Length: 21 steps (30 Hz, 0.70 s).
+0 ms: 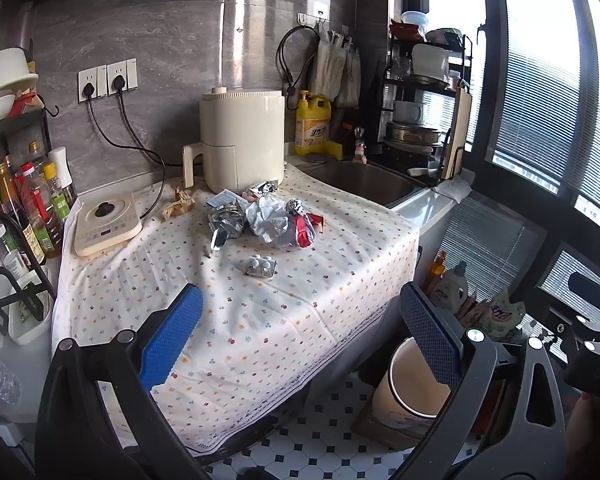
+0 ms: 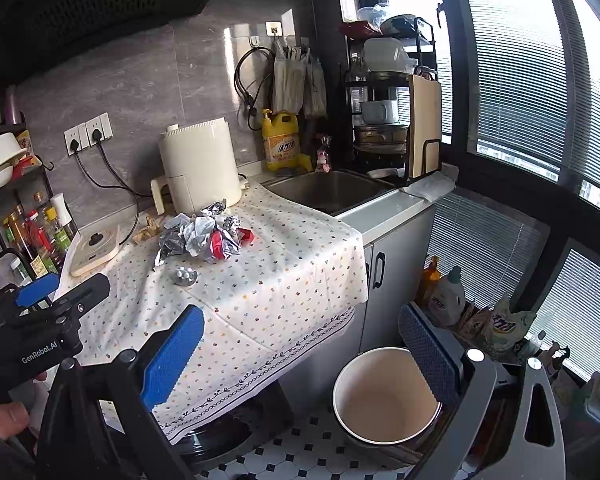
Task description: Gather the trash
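Left wrist view finds the left gripper [image 1: 300, 332] spread wide and empty, the blister pack [image 1: 261, 267] lying straight ahead on the floral tablecloth [image 1: 300, 300], crumpled foil wrappers [image 1: 260, 220] beyond it, while the right gripper [image 2: 300, 348], likewise spread and empty, hangs nearer the floor bin [image 2: 384, 396].

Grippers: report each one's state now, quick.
Left gripper: open, holding nothing.
Right gripper: open, holding nothing.
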{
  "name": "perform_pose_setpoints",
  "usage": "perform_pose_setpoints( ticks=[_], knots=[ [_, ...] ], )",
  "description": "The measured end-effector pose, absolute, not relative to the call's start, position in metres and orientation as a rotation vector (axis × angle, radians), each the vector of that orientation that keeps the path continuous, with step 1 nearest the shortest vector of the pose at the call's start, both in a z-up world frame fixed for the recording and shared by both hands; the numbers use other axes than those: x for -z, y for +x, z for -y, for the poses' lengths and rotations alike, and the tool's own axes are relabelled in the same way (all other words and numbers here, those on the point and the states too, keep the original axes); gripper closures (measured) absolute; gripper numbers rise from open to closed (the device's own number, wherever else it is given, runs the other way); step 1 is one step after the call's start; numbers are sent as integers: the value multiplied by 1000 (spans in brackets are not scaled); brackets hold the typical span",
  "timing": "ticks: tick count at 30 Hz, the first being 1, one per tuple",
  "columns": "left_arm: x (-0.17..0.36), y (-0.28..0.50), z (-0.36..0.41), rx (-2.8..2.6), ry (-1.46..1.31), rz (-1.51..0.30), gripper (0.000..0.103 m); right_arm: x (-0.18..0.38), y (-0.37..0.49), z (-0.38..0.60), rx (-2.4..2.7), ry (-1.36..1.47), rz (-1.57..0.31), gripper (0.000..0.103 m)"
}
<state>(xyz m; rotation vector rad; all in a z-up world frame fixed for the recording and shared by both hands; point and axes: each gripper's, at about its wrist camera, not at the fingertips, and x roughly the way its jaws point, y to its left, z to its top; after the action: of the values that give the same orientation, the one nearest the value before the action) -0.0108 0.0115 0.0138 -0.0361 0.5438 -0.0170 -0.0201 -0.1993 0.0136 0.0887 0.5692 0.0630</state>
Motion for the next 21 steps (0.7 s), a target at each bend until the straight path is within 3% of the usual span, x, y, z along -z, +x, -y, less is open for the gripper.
perform_pose_setpoints(
  ticks=[21],
  knots=[
    [1, 12, -53, -98, -92, -603, 5, 6, 32, 171, -154, 94, -638, 8]
  ],
)
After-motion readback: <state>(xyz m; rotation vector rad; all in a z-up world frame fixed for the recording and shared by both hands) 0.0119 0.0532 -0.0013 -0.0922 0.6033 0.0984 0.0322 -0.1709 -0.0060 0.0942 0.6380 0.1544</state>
